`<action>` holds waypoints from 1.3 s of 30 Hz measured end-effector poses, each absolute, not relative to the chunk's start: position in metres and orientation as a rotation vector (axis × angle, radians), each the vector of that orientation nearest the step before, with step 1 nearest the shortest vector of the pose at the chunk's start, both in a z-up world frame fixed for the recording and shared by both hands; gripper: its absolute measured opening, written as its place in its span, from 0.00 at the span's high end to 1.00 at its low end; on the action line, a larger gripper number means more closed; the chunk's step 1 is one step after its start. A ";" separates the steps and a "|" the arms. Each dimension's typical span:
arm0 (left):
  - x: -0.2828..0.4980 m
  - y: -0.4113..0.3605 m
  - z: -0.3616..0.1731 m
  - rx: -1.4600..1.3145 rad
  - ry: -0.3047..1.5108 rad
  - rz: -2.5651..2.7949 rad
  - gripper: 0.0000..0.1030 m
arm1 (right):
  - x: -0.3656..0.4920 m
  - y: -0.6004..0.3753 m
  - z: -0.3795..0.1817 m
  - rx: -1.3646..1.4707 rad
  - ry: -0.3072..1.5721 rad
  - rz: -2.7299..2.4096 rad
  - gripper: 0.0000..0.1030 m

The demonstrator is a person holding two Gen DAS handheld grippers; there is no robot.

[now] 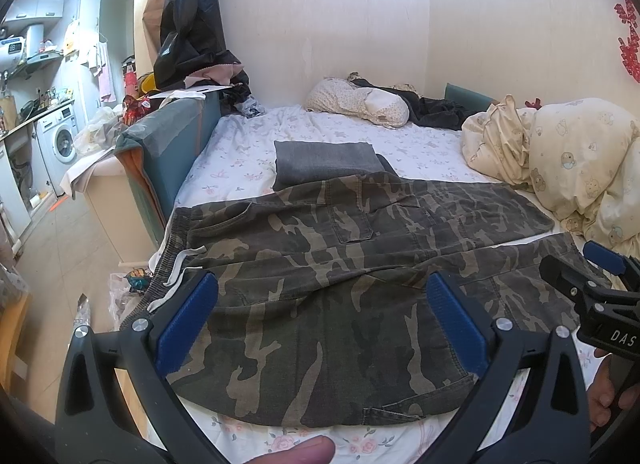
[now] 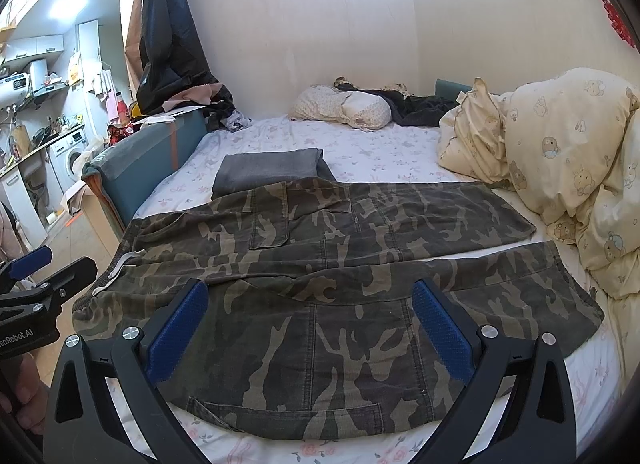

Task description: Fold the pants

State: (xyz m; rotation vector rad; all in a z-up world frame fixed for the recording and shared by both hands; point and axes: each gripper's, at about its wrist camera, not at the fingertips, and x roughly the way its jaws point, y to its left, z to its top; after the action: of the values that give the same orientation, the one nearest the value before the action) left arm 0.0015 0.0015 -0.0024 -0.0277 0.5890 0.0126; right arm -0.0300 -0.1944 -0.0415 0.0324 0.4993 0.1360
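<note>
The room had plain pale walls, brightly lit from above near the back corner, with red paper decorations stuck on the right-hand wall. A bed with a flowered sheet filled most of the space. A cream quilt printed with small bears lay bunched on its right side, and a pillow sat by the far wall beside some dark clothing. A teal padded board edged the bed's left side, with dark bags hanging above it. Further left, a tiled floor led to a kitchen corner with a washing machine, white cupboards and cluttered shelves.
</note>
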 end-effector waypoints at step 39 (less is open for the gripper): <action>0.015 0.076 -0.017 -0.006 0.698 0.122 0.00 | -0.036 -0.216 -0.033 0.215 0.566 0.196 0.00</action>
State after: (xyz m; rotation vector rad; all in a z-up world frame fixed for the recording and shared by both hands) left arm 0.0148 0.0758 -0.0165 -0.0055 0.6983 0.1215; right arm -0.0358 -0.2156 -0.0329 0.2152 0.5658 0.1957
